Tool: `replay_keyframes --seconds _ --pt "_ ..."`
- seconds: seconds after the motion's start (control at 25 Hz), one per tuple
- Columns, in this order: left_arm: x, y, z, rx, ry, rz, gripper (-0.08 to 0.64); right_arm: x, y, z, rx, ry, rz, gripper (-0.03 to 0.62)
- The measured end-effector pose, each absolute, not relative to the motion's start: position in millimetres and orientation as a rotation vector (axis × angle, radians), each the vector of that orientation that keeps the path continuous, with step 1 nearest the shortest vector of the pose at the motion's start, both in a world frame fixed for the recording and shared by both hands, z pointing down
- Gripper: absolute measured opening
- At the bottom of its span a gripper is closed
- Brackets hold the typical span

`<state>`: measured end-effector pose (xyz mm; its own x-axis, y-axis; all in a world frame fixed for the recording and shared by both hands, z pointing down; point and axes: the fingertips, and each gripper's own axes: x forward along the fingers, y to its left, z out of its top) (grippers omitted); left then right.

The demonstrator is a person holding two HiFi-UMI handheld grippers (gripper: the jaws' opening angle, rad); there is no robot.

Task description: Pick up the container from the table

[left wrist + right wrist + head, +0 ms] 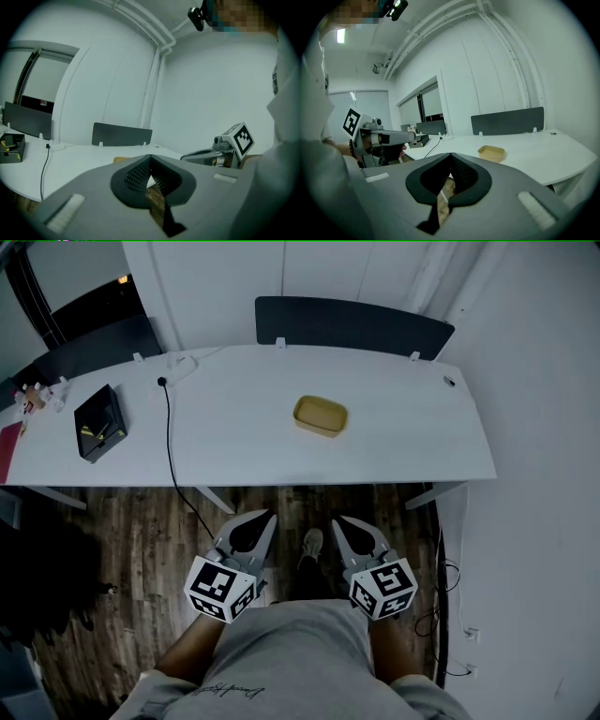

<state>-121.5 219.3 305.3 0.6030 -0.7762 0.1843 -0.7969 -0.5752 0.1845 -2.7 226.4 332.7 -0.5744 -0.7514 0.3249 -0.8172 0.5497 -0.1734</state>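
The shallow tan rectangular container (pixel 320 416) is showing only its own bare floor, lying on the white table (pixel 412 442) ahead of and between both grippers. The left gripper (pixel 268 516) and right gripper (pixel 338 520) are hanging clenched, gripping nothing, short of the table's near edge; bare tabletop is surrounding the container.

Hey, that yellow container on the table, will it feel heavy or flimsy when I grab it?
The container looks empty and thin-walled, so probably light and slightly flexible; a hard squeeze might buckle its rim. Shallow with a wide base, it seems unlikely to tip or roll. On the smooth table, it may slide if nudged.
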Motion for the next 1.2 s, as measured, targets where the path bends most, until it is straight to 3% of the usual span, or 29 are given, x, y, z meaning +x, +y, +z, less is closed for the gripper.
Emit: replay_keyframes --seconds 1.2 --pt "-68.7 73.7 304.8 2.517 -1.318 0.164 0.000 59.2 72.4 327.9 1.255 -2.566 0.506 0.015"
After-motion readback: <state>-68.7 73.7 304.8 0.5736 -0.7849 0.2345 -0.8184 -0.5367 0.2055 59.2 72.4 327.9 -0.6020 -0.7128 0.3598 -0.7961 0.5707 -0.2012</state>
